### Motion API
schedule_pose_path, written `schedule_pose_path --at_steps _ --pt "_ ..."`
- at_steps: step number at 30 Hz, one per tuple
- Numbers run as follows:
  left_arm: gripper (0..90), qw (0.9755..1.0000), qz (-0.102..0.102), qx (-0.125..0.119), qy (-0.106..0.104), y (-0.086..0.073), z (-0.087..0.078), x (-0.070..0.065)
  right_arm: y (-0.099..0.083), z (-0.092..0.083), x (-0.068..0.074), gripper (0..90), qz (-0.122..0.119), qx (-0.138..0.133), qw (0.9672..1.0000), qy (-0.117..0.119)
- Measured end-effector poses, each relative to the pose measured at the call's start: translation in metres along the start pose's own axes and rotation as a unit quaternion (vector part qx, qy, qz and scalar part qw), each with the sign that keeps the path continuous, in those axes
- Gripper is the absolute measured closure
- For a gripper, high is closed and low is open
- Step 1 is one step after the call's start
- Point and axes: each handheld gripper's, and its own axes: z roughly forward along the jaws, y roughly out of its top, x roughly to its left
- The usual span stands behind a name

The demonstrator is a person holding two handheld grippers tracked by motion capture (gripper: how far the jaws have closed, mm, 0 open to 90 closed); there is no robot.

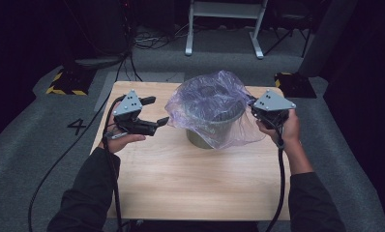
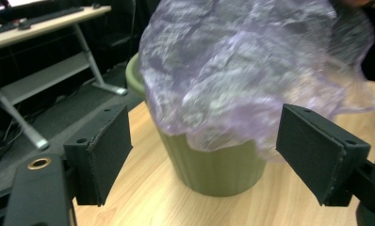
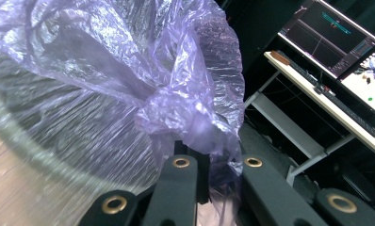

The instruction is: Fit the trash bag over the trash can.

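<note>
While the right hand-held gripper (image 1: 256, 112) is clamping a bunched fold of the purple plastic bag (image 1: 211, 107) between its closed jaws, the left hand-held gripper (image 1: 158, 111) is standing open just beside the bag's other side with nothing between its pads. The bag is billowing over the green bin (image 1: 206, 133), which is standing upright near the far middle of the wooden surface (image 1: 181, 179), and the work looks like fitting the bag over the bin's rim. To do this step well, the right side should probably be holding its pinch steady while the left is reaching for a loose edge low on the bag, near the rim, rather than for the puffed-up top; pulling both sides outward and down evenly should be seating the film without tipping the light bin or tearing the thin plastic. From the left gripper view, the bin's ribbed wall (image 2: 214, 165) and a bare stretch of its rim are showing, with the bag hanging partway down the front, so the hem is not yet tucked all round. Looking along the right gripper's jaws, its own view is showing the wad of film (image 3: 185, 117) squeezed between the pads, a detail too small to read from the high view.
</note>
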Motion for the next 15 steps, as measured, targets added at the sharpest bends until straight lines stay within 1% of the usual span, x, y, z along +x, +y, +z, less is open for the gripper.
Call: schedule_pose_path --at_steps 2,3,4,6,7,9,11,12,14,15 --pt "16.7 0.9996 -0.005 -0.017 -0.020 0.003 -0.004 -0.002 0.003 0.002 -0.001 89.3 0.000 0.005 1.0000 -0.003" --pt "15.9 0.9995 -0.001 -0.021 -0.025 0.005 -0.005 -0.005 0.004 0.003 -0.001 89.3 0.001 0.006 1.0000 -0.005" --pt "15.4 0.9994 0.005 -0.022 -0.027 0.007 -0.005 -0.009 0.006 0.004 -0.002 89.3 0.002 0.008 1.0000 -0.005" --pt "15.3 0.9987 0.014 -0.023 -0.044 0.012 -0.002 -0.017 0.009 0.007 -0.003 89.3 0.004 0.013 0.9999 -0.006" --pt "15.4 0.9984 0.019 -0.023 -0.048 0.016 -0.001 -0.022 0.011 0.009 -0.003 89.3 0.005 0.017 0.9998 -0.006" --pt "15.3 0.9977 0.031 -0.014 -0.059 0.022 0.004 -0.030 0.013 0.012 -0.003 89.3 0.003 0.022 0.9997 -0.009" --pt "15.5 0.9975 0.046 -0.002 -0.054 0.029 0.012 -0.037 0.015 0.015 -0.003 89.3 0.004 0.023 0.9997 -0.005" --pt "15.6 0.9975 0.048 0.005 -0.051 0.032 0.016 -0.039 0.016 0.016 -0.003 89.3 0.004 0.024 0.9997 -0.004" --pt "17.9 0.9981 0.053 0.019 -0.023 0.037 0.026 -0.039 0.017 0.019 -0.004 88.9 0.005 0.024 0.9997 0.003" --pt "21.1 0.9983 0.052 0.023 -0.012 0.038 0.030 -0.037 0.018 0.020 -0.004 88.4 0.008 0.020 0.9997 0.008"
